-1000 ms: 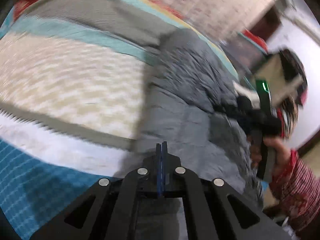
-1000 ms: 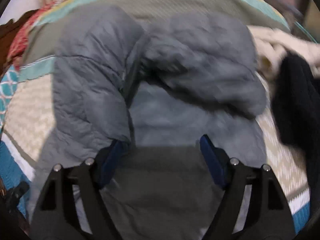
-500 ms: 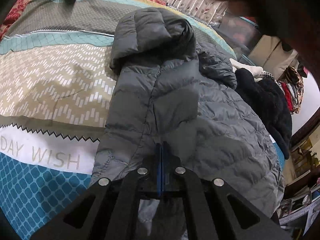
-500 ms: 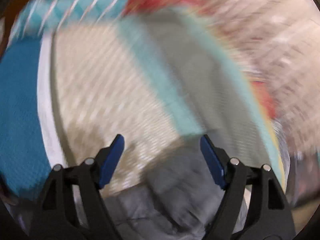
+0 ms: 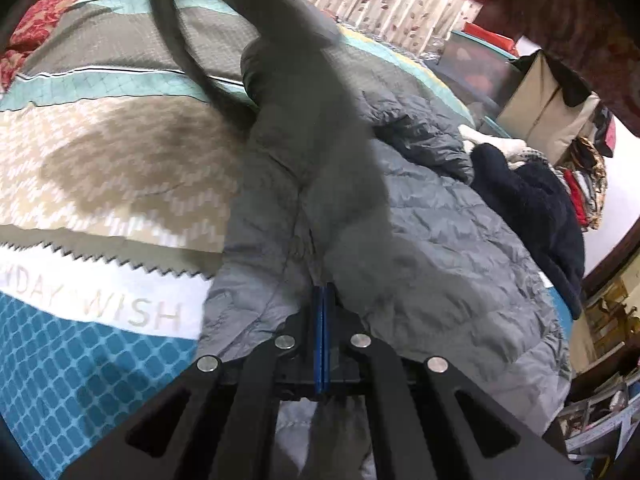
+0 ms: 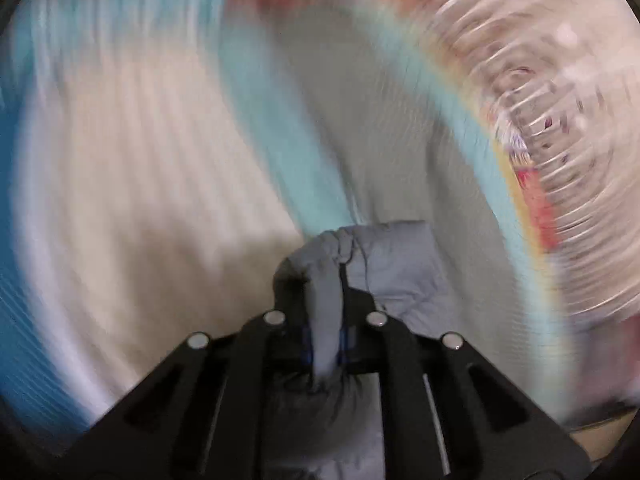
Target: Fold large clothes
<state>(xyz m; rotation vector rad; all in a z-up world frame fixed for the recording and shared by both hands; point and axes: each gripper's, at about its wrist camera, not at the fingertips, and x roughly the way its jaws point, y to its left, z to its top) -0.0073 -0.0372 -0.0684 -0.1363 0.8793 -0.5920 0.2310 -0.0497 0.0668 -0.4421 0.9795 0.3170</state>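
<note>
Fingers of our right gripper point(image 6: 326, 344) are pinched on a bunched fold of the grey puffer jacket point(image 6: 384, 268), the cloth squeezed between the blue pads and bulging out in front of them. Our left gripper point(image 5: 321, 340) has its fingers pressed flat together over the jacket's lower edge; whether any cloth is caught between them we cannot tell. Beyond them the jacket lies lengthwise on the bed's patterned quilt point(image 5: 104, 168), with one part lifted and smeared by blur, its top cut off by the frame. A dark garment point(image 5: 536, 208) lies just beside the jacket. A red patterned sleeve point(image 5: 560, 12) crosses the upper corner. Everything past the right fingers is streaked, only bands of quilt colour showing.
</note>
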